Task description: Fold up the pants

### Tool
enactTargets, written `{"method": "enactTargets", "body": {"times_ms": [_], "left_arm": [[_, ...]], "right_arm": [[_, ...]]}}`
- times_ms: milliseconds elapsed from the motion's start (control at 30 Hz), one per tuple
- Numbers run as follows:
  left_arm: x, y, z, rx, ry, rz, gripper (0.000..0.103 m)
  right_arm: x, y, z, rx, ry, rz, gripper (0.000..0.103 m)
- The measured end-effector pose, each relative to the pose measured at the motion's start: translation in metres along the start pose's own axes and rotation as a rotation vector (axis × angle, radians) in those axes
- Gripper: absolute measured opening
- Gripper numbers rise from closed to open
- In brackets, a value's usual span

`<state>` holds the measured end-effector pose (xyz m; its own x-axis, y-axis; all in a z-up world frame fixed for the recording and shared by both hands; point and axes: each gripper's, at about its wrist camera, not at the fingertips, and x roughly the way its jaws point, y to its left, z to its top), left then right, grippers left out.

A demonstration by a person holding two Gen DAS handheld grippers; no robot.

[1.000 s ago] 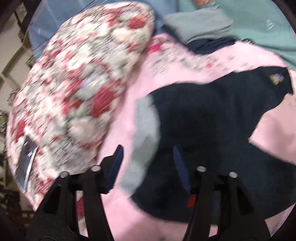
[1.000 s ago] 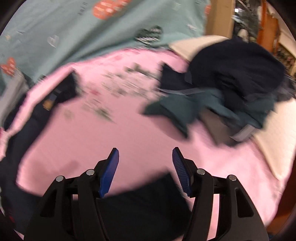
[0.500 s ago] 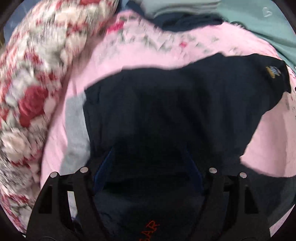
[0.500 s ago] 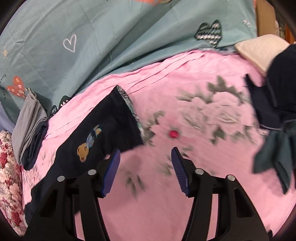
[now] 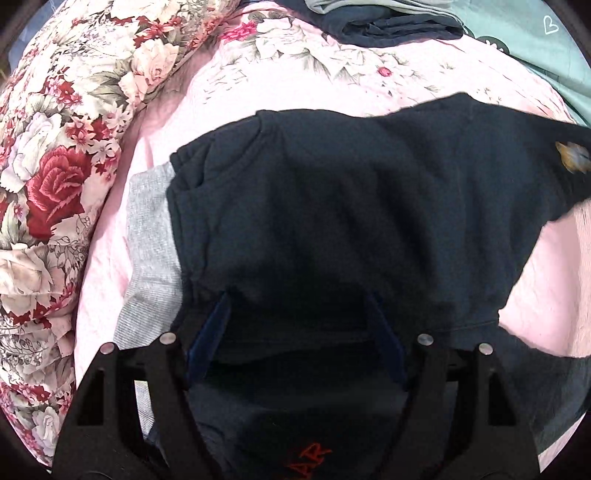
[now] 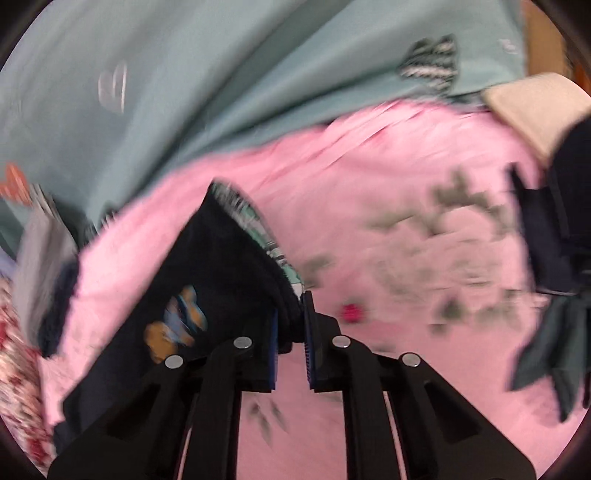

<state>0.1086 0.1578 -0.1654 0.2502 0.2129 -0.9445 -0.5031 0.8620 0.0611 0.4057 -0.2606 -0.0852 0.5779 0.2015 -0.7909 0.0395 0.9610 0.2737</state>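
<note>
While my two claws work at opposite ends of the pants (image 5: 351,206), this is how things lie:

Writing: red letters (image 5: 308,456) low on the dark cloth between my left fingers; I can make out only "AR", the rest is hidden.

Badge: a small orange and blue cartoon patch (image 6: 177,323) near the leg end, blurred in the right view, also at the far right edge of the left view.

Pants, place: spread on the pink bedspread (image 5: 258,74), a grey garment (image 5: 151,236) tucked under the waist side, a rose-patterned pillow (image 5: 62,166) just beside it.

Pants, direction: long axis runs from the waist under my left claw across to the leg cuff at my right claw; the cuff shows a striped teal lining (image 6: 266,236).

Left claw (image 5: 297,339): jaws wide apart, pressed down onto the dark cloth; I cannot tell whether the pads pinch any of it.

Right claw (image 6: 290,325): jaws have just been closing and are now nearly together, pinching the edge of the leg cuff.

Further off: folded clothes (image 5: 384,22) at the top, a teal sheet (image 6: 221,74), a loose heap of dark clothes (image 6: 561,258) on the right.
</note>
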Motion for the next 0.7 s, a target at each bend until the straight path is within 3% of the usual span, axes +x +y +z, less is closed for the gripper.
{"method": "enactTargets", "body": {"times_ms": [67, 200, 333, 400, 533, 600, 700], "left_arm": [[-0.001, 0.004, 0.003, -0.006, 0.002, -0.003, 0.076], [-0.01, 0.008, 0.009, -0.006, 0.008, -0.073, 0.075], [-0.022, 0.009, 0.015, 0.043, -0.051, -0.02, 0.075], [-0.029, 0.018, 0.023, 0.031, -0.064, -0.025, 0.075], [-0.039, 0.039, 0.038, -0.011, -0.118, 0.015, 0.082], [-0.037, 0.044, 0.043, -0.015, -0.121, 0.042, 0.082], [-0.019, 0.051, 0.053, 0.001, -0.093, 0.078, 0.082]], "right_arm": [[-0.034, -0.035, 0.003, -0.007, -0.025, -0.052, 0.012], [-0.056, -0.103, -0.019, 0.034, 0.108, -0.135, 0.012], [-0.052, -0.156, -0.054, 0.097, 0.2, -0.323, 0.012], [-0.057, -0.165, -0.064, 0.13, 0.192, -0.355, 0.014], [-0.07, -0.118, -0.07, 0.006, 0.111, -0.227, 0.018], [-0.067, -0.085, -0.075, -0.055, 0.098, -0.172, 0.072], [-0.048, -0.008, -0.092, -0.238, 0.122, -0.034, 0.073]]}}
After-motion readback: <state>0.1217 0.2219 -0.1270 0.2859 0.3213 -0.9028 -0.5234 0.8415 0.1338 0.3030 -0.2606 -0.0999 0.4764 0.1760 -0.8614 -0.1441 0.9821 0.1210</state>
